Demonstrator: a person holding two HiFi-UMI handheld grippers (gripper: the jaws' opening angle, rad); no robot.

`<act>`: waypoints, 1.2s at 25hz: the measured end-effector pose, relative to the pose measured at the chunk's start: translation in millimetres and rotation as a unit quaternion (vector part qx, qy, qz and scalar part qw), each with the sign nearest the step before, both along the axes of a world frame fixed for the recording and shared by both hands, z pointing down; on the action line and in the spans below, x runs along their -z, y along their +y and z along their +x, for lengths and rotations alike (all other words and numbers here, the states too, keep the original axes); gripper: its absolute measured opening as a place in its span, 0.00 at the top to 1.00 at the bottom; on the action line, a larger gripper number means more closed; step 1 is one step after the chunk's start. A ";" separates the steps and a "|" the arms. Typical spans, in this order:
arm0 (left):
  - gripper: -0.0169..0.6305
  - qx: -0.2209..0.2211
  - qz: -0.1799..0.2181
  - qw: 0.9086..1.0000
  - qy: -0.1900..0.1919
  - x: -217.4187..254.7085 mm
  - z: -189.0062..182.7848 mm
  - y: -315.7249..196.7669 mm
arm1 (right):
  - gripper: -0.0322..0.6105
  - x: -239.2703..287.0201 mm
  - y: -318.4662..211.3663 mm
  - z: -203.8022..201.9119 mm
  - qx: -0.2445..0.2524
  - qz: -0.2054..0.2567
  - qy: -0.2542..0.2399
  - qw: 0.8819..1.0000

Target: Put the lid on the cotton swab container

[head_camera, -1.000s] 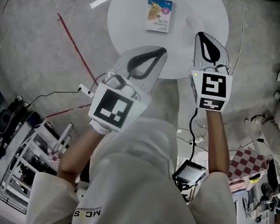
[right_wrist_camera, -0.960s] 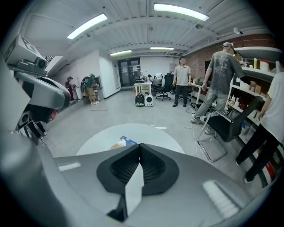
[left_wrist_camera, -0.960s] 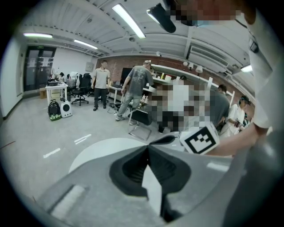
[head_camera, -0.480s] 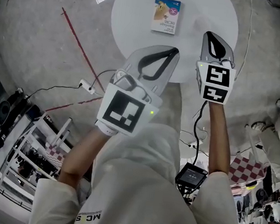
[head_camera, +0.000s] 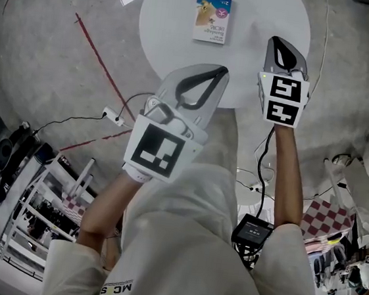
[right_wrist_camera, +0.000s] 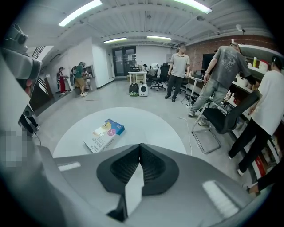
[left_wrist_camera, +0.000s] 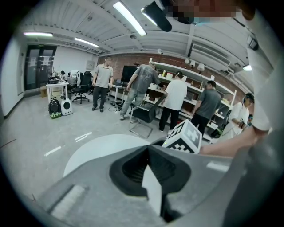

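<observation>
Head view, looking steeply down: a round white table lies ahead, its far rim cut off by the top of the frame and its near edge covered by the two grippers. The one item on it is a flat printed carton, lying well beyond both sets of jaw tips and touching neither. Its long axis runs almost straight away from the person, blue end farthest and white printed end nearest. The lettering is too small to read, and I cannot tell whether the carton is the cotton swab container or where any lid sits on it.

The left gripper is over the near rim of the table, angled up and to the right. The right gripper is beside it, a little farther out over the right part of the table. Each carries its marker cube at the wrist end. The person's pale shirt fills the lower middle of the view and hides the floor there.

Left gripper view: the jaws are pressed together with nothing between them, and the gripper's own grey body covers most of the table. The right gripper's cube shows just past them.

Right gripper view: these jaws also meet at the tips, empty. The carton lies beyond them, slightly left, set diagonally with its blue end far and to the right. People stand at benches behind, and a black chair is at the right.
</observation>
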State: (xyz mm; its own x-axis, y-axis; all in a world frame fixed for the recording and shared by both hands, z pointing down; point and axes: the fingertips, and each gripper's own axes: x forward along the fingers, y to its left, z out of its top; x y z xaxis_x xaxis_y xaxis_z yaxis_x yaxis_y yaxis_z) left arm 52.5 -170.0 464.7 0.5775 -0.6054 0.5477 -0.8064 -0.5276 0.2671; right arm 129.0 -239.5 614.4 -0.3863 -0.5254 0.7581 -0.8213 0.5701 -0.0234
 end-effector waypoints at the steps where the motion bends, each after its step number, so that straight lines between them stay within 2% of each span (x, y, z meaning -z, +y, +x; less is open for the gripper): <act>1: 0.97 -0.001 -0.001 1.000 0.002 -0.6 0.2 -1.0 | 0.95 -1.1 -0.8 0.2 -0.001 0.000 0.003 1.000; 7: 0.97 -0.008 0.000 1.000 0.004 0.4 -0.7 -2.9 | 0.95 -1.6 0.6 -3.6 0.000 -0.003 0.015 1.000; 17: 0.97 -0.020 -0.004 1.000 0.003 0.5 -4.6 -7.9 | 0.95 3.2 -2.4 2.5 -0.037 -0.003 -0.011 0.999; 30: 0.97 -0.050 0.019 0.999 0.006 38.1 1.9 3.7 | 0.95 74.2 11.8 16.7 -0.050 0.045 -0.026 0.997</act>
State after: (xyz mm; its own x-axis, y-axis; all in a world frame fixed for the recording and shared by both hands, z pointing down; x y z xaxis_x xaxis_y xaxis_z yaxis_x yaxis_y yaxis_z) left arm 54.4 -166.3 426.6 0.6423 -0.5656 0.5173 -0.7465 -0.6148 0.2546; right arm 145.8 -227.7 540.2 -0.3665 -0.6281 0.6864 -0.8728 0.4876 -0.0199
